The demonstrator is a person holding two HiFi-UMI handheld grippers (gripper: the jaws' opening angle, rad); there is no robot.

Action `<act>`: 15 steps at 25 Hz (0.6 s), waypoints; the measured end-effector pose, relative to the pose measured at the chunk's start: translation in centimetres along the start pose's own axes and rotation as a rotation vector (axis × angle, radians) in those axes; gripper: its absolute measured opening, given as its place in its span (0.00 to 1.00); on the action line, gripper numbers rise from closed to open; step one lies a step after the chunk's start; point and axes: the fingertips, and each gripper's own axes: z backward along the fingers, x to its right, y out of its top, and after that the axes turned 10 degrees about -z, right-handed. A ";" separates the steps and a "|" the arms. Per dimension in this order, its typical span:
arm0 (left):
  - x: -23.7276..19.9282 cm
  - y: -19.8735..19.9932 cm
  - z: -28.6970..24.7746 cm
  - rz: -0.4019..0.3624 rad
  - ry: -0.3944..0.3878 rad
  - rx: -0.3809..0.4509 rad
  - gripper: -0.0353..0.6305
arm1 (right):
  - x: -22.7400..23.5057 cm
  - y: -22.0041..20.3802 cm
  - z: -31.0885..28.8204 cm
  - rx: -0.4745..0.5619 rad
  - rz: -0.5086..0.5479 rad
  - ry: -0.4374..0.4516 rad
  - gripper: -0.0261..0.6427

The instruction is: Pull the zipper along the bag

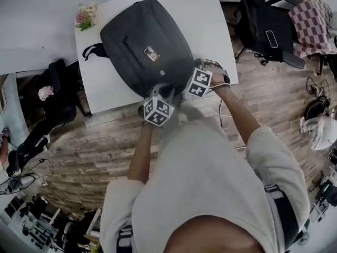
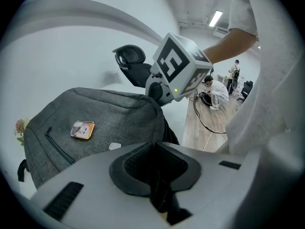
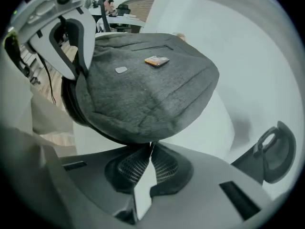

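So the grey bag (image 1: 145, 44) is lying on the white table (image 1: 205, 20), and both grippers are bunched at its near end, where the head view hides the jaws under the grippers' own bodies. The left gripper (image 2: 155, 151) is clamped tight on a dark strip (image 2: 161, 194) coming off the bag, can't tell if it's a strap or a tab. The right gripper (image 3: 151, 149) has its tips pinched together at the bag's bottom seam, and whatever's between them is too small to see.
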 end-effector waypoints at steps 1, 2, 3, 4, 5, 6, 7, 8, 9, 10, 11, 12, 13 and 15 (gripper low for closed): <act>0.0 0.0 -0.1 0.005 0.000 0.002 0.14 | -0.9 -0.3 0.2 -0.005 -0.031 0.009 0.08; 0.0 0.0 -0.1 0.009 0.000 0.002 0.14 | -2.0 -0.7 0.5 -0.007 -0.060 0.020 0.08; 0.1 0.0 -0.1 0.012 0.000 0.003 0.14 | -3.2 -0.9 0.8 -0.008 -0.089 0.029 0.08; 0.1 0.0 -0.1 0.012 0.001 0.003 0.14 | -4.5 -1.0 1.1 -0.006 -0.118 0.035 0.08; 0.2 0.0 -0.2 0.011 0.003 0.004 0.14 | -5.6 -1.0 1.5 -0.003 -0.144 0.039 0.08; 0.2 0.0 -0.2 0.010 0.004 0.004 0.14 | -6.7 -0.8 1.9 -0.002 -0.171 0.045 0.08; 0.2 0.0 -0.2 0.011 0.005 0.006 0.14 | -7.6 -0.6 2.3 -0.002 -0.202 0.052 0.08; 0.2 0.0 -0.1 0.012 0.004 0.008 0.14 | -8.4 -0.3 2.6 -0.005 -0.234 0.056 0.08; 0.2 0.0 0.0 0.013 0.002 0.010 0.14 | -9.0 0.0 2.9 -0.012 -0.263 0.052 0.08; 0.2 -0.1 0.0 0.012 -0.001 0.012 0.14 | -9.4 0.2 3.1 -0.021 -0.284 0.040 0.08; 0.3 -0.1 0.0 0.010 -0.003 0.011 0.14 | -9.6 0.3 3.2 -0.030 -0.297 0.027 0.07; 0.3 -0.1 -0.1 0.008 -0.005 0.008 0.14 | -9.8 0.4 3.2 -0.037 -0.308 0.017 0.07; 0.4 -0.1 -0.1 0.006 -0.007 0.006 0.14 | -10.0 0.4 3.2 -0.041 -0.320 0.015 0.07; 0.6 -0.1 -0.1 0.000 -0.016 0.009 0.14 | -10.1 0.2 3.1 -0.033 -0.347 0.037 0.07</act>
